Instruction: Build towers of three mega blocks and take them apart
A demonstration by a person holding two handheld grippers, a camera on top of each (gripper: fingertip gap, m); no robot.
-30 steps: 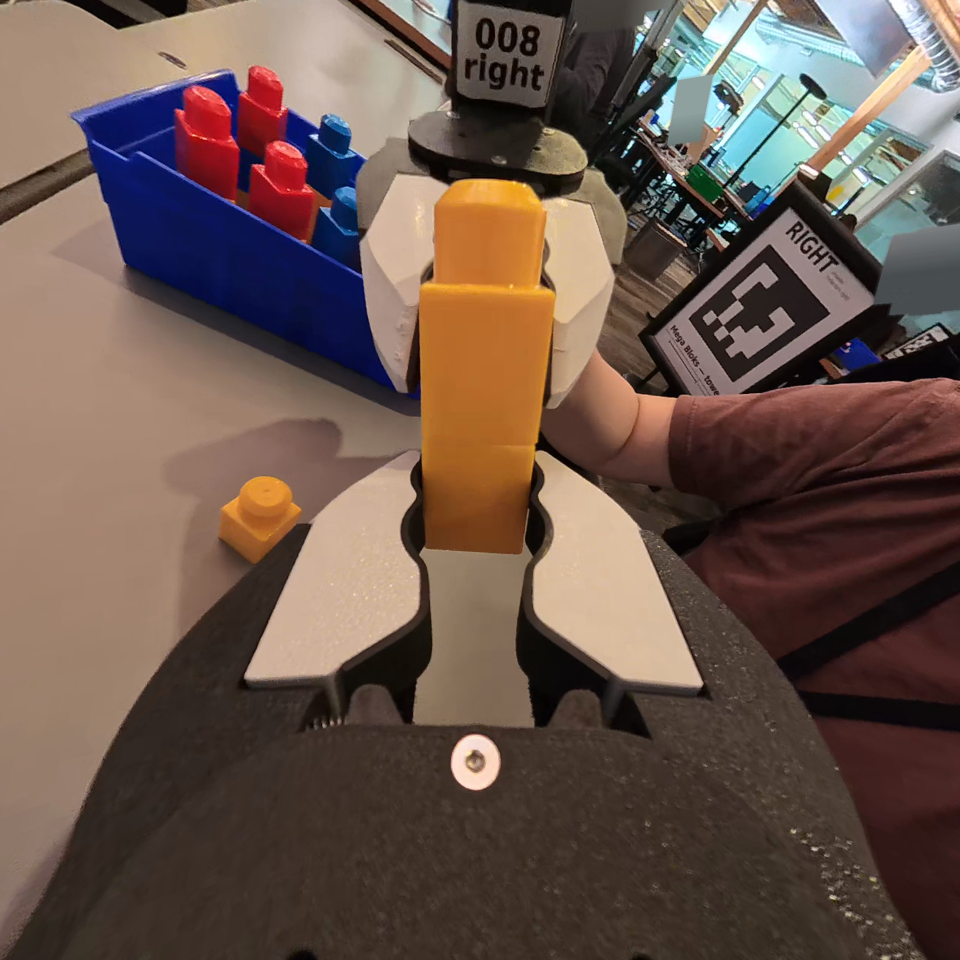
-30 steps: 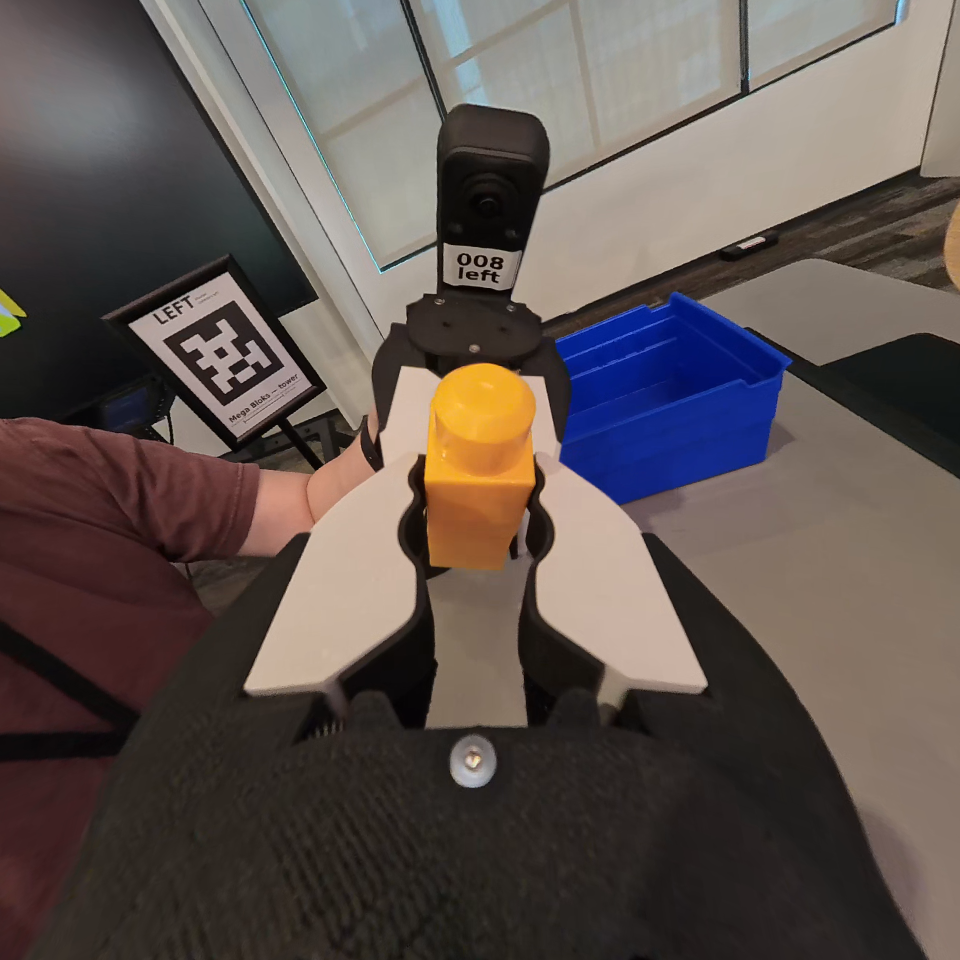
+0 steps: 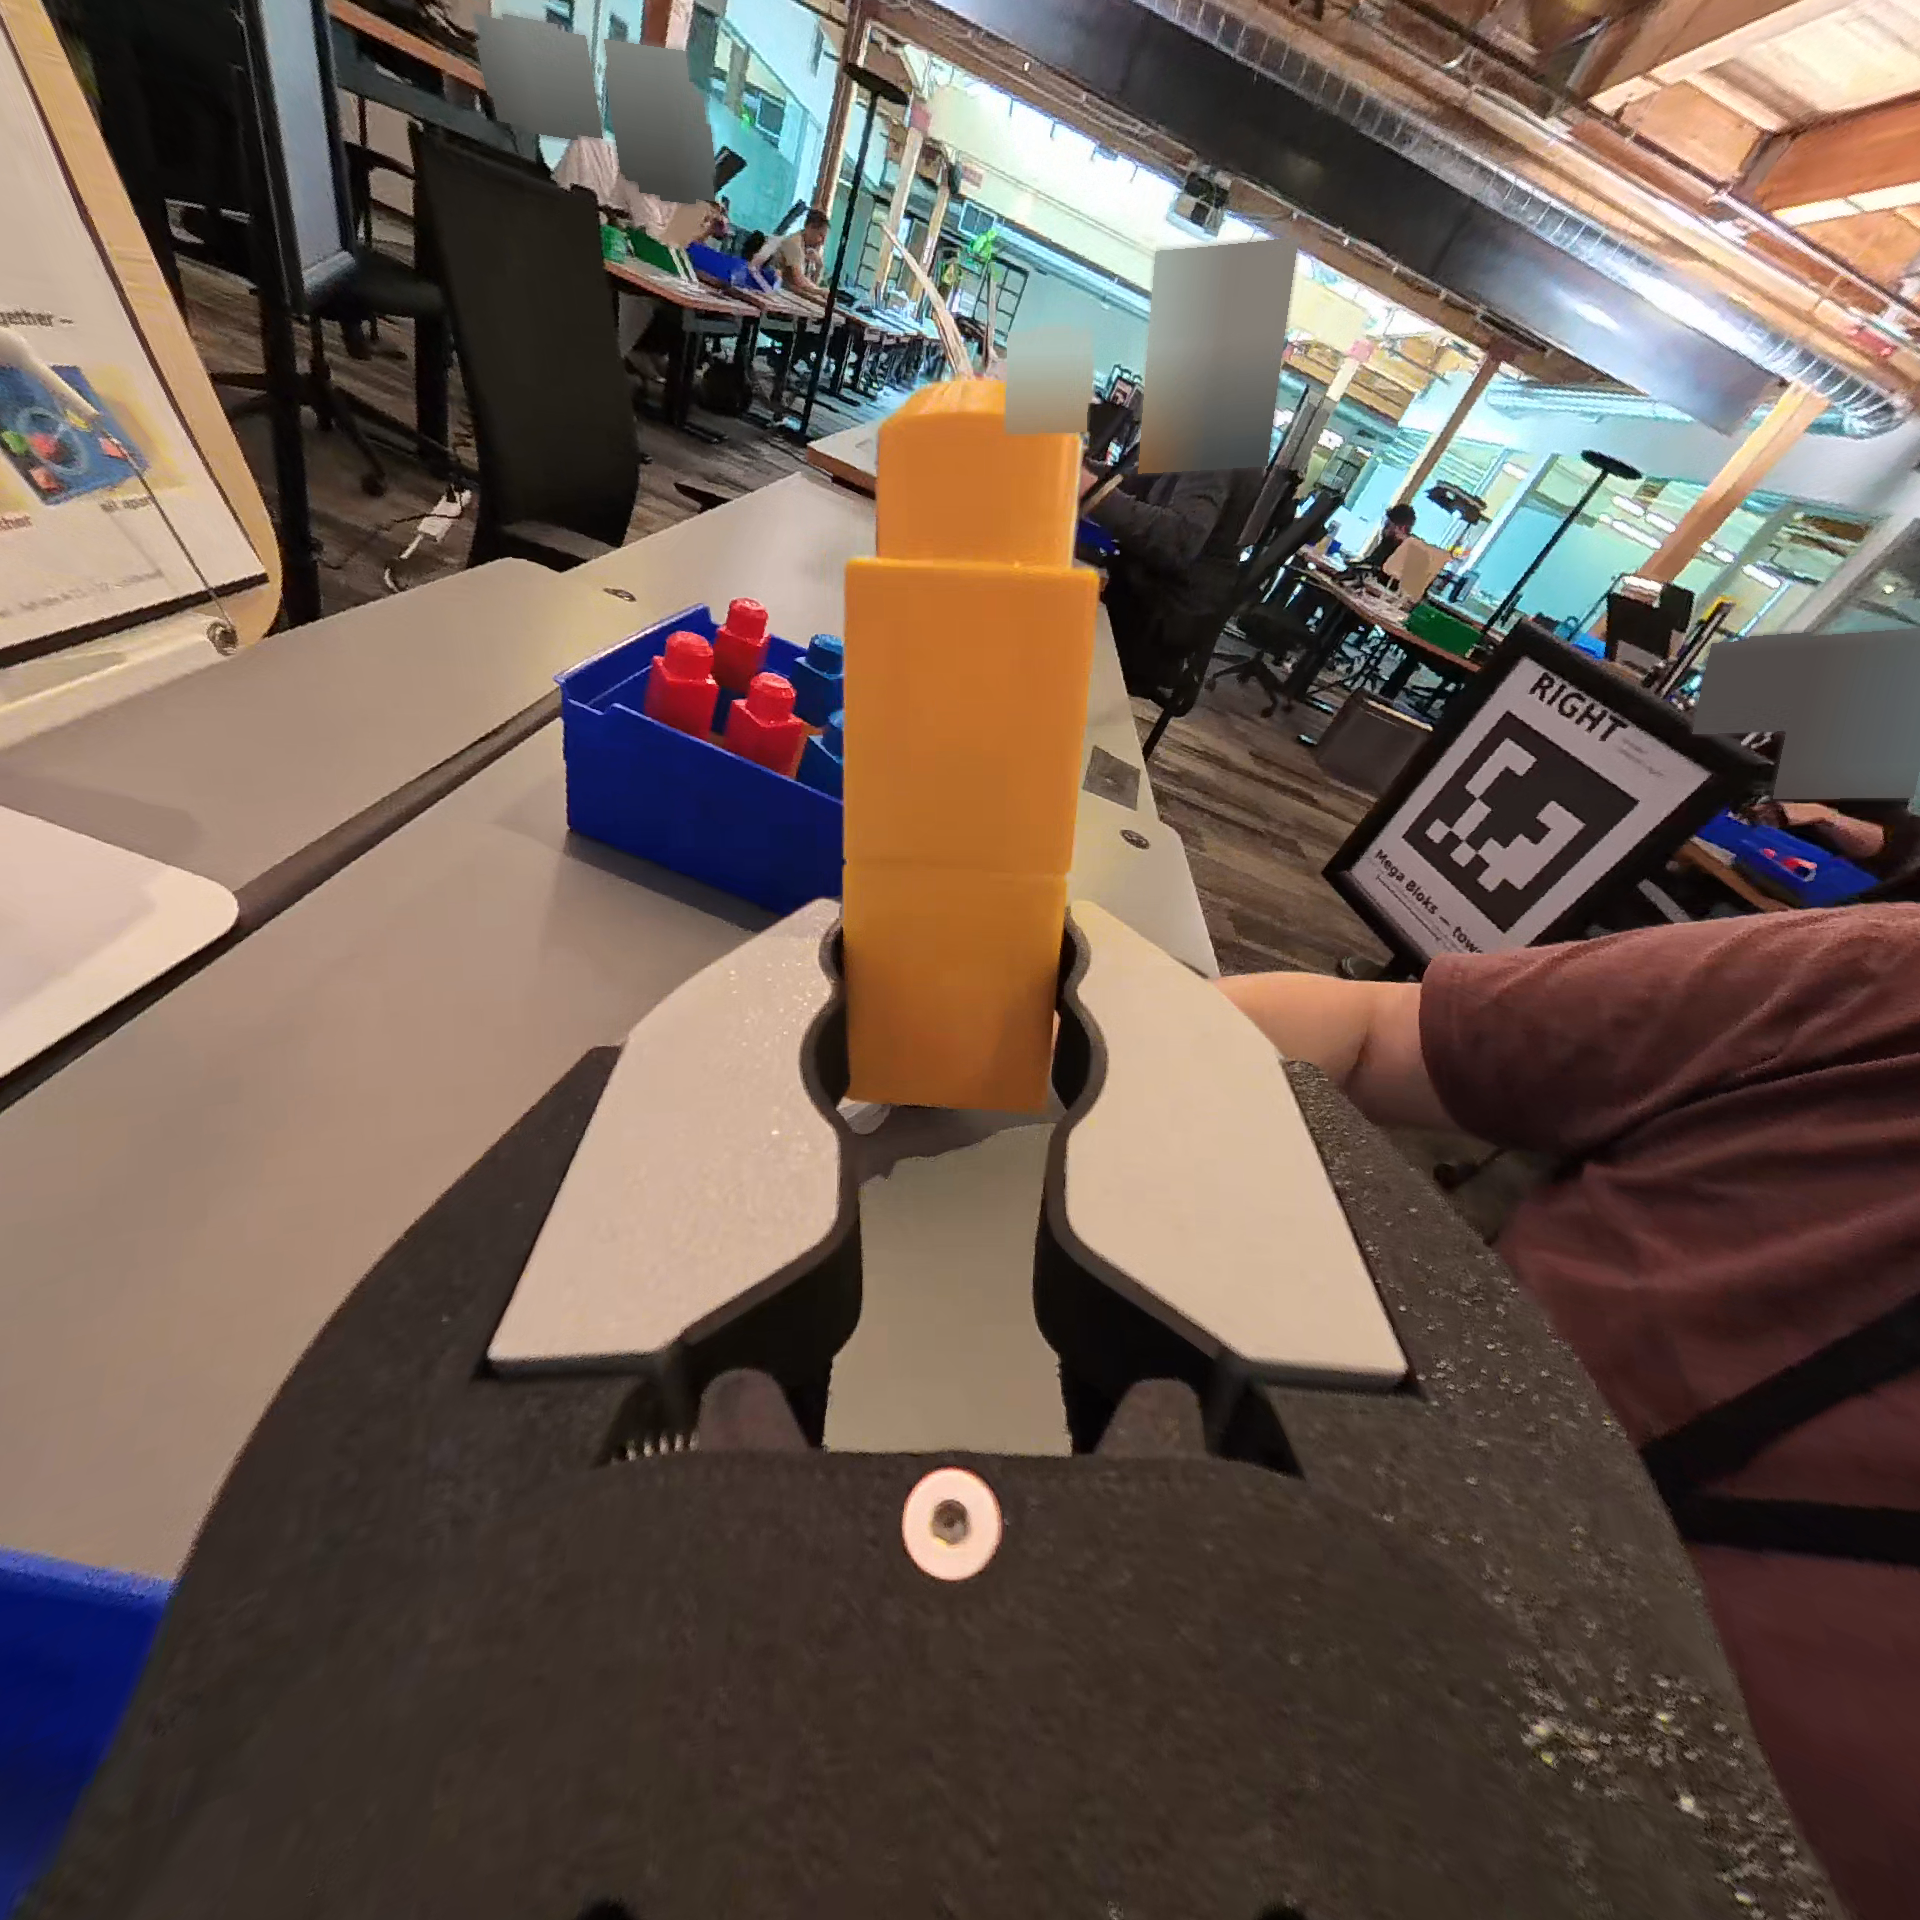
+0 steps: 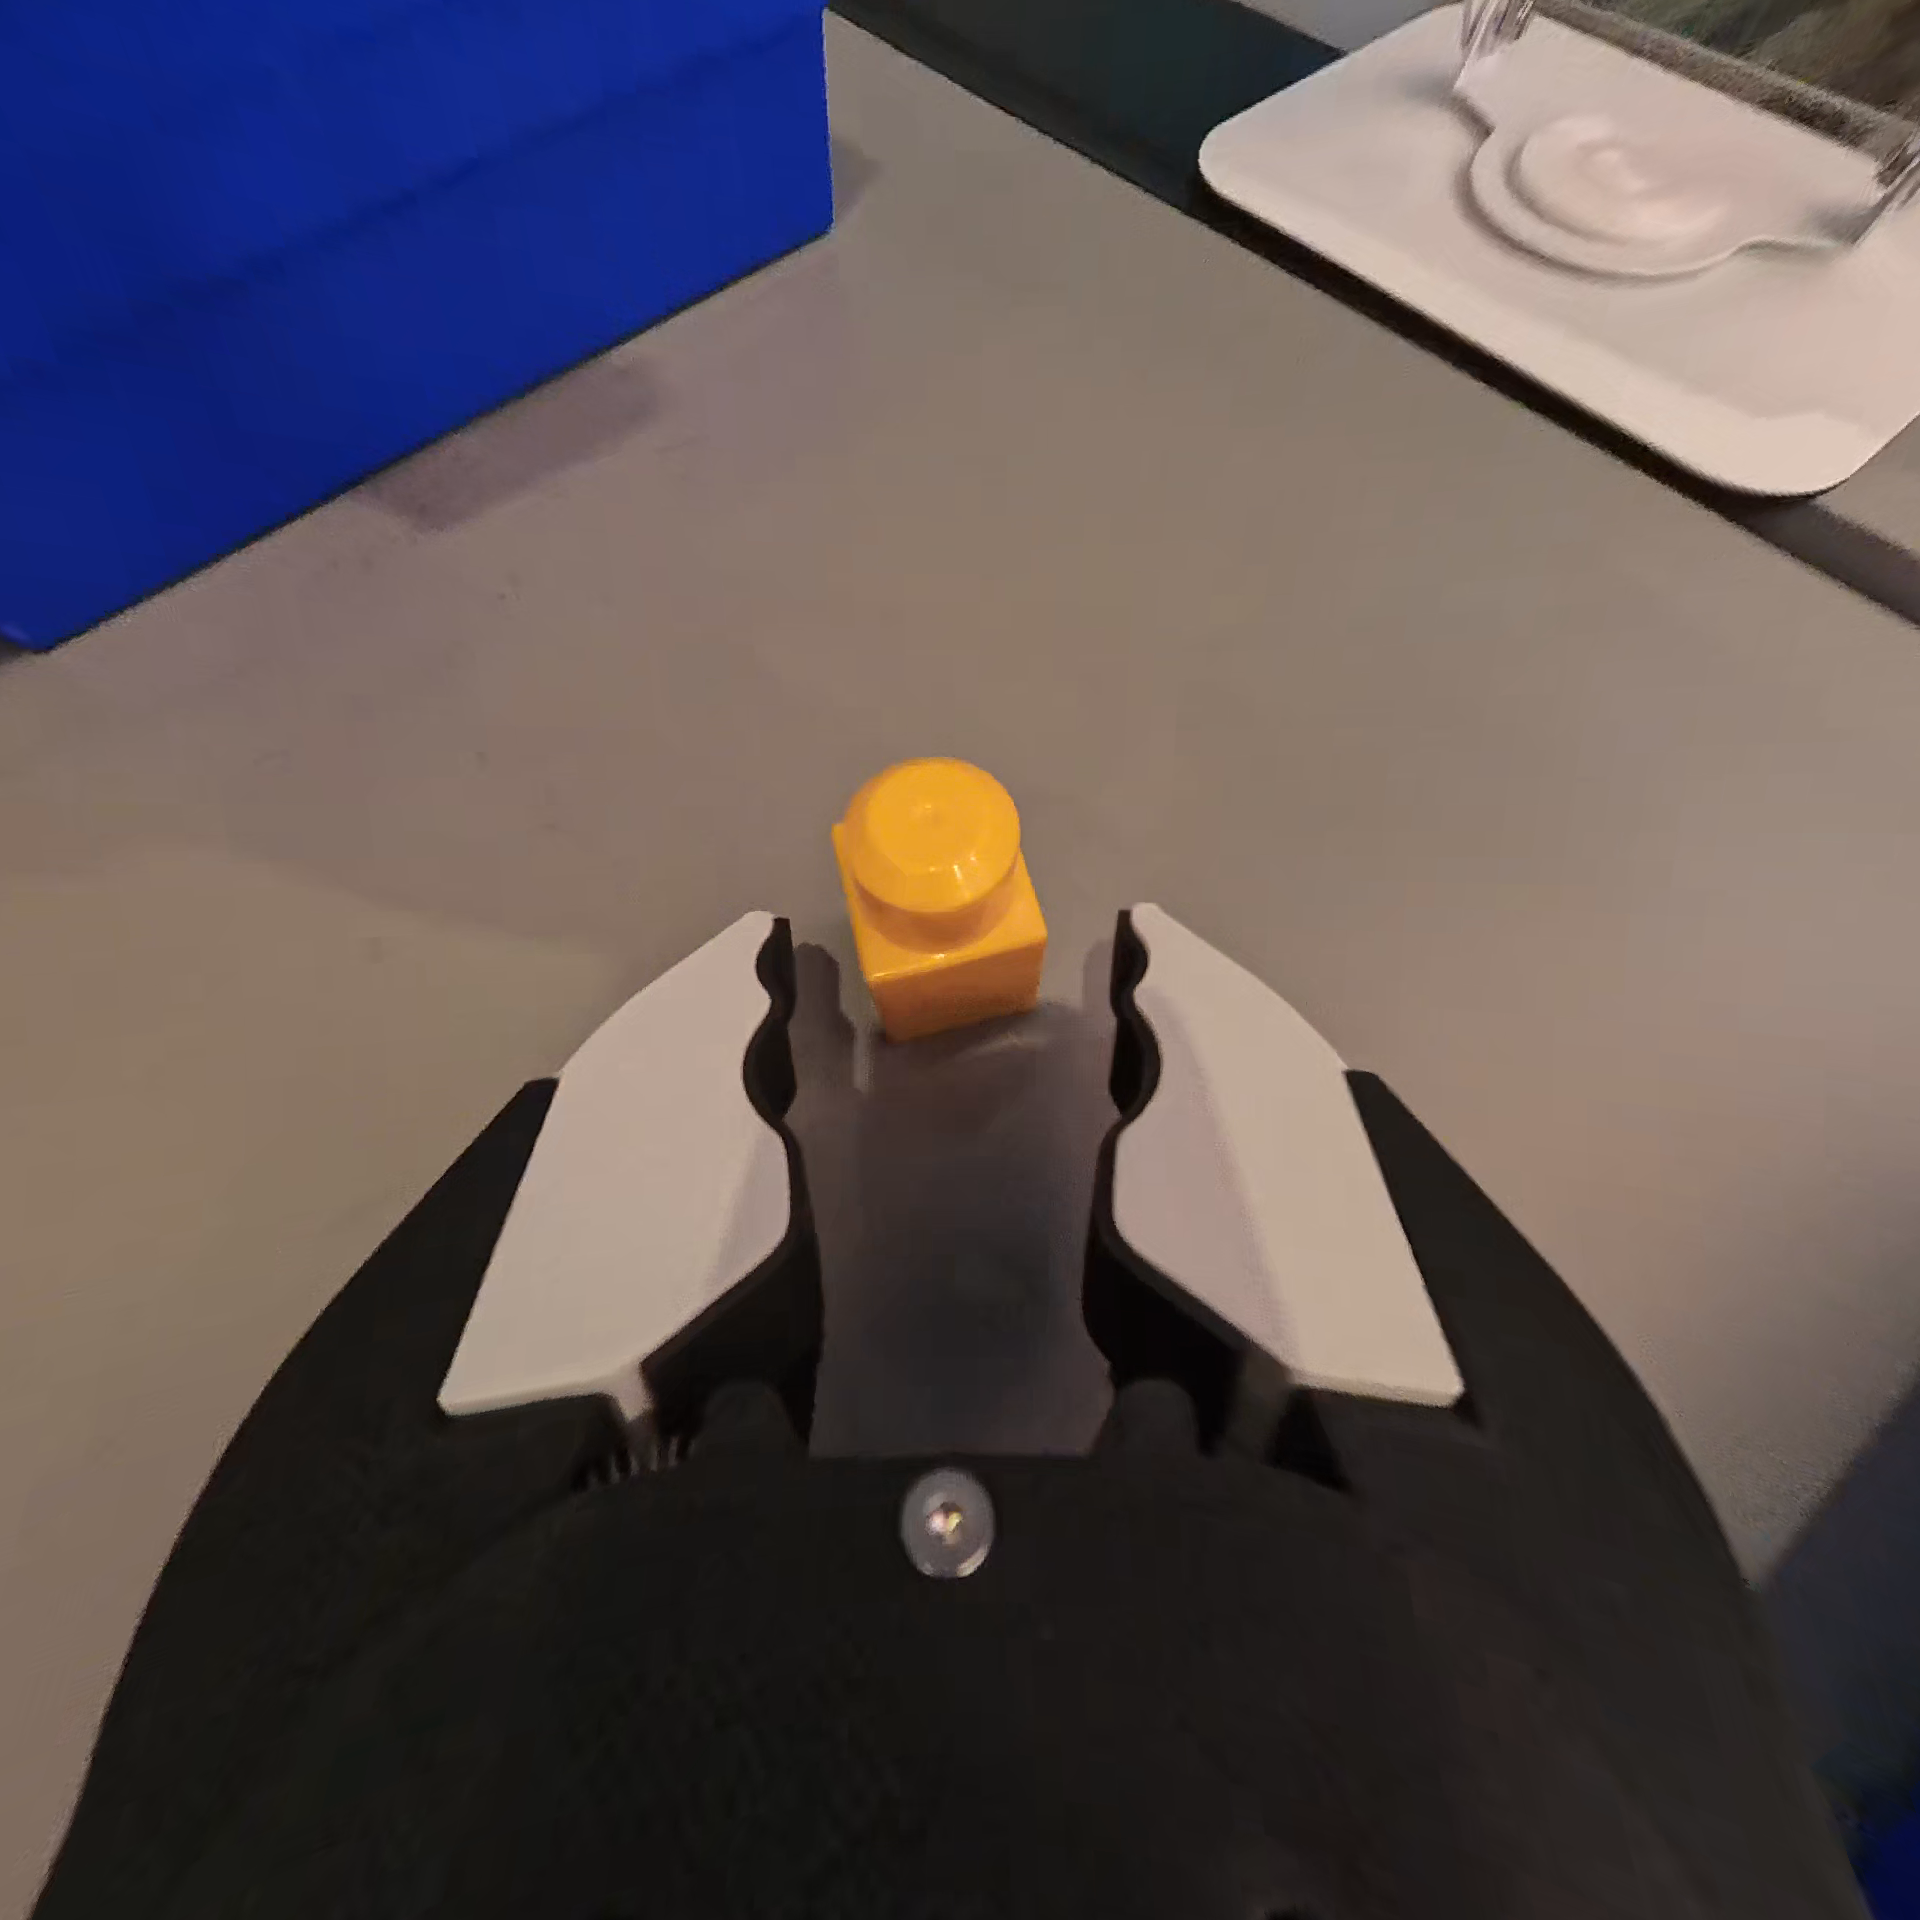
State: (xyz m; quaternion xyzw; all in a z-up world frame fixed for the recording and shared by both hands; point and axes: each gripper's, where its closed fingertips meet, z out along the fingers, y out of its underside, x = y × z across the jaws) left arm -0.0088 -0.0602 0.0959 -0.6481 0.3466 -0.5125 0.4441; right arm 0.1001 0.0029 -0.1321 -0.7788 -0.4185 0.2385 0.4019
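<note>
An open-plan workshop office: rows of desks (image 3: 790, 312), exposed ceiling ducts (image 3: 1558, 343).

Smooth, faintly glossy orange plastic on the single block (image 4: 940, 914); same plastic, more matt, on the stacked tower (image 3: 961, 831). Matt grey laminate tabletop (image 4: 1299, 675) under the block. Left of the tower, glossy blue plastic bin (image 3: 686, 800). Speckled, grainy grey finger plates (image 3: 717, 1143), coarse black body behind.
</note>
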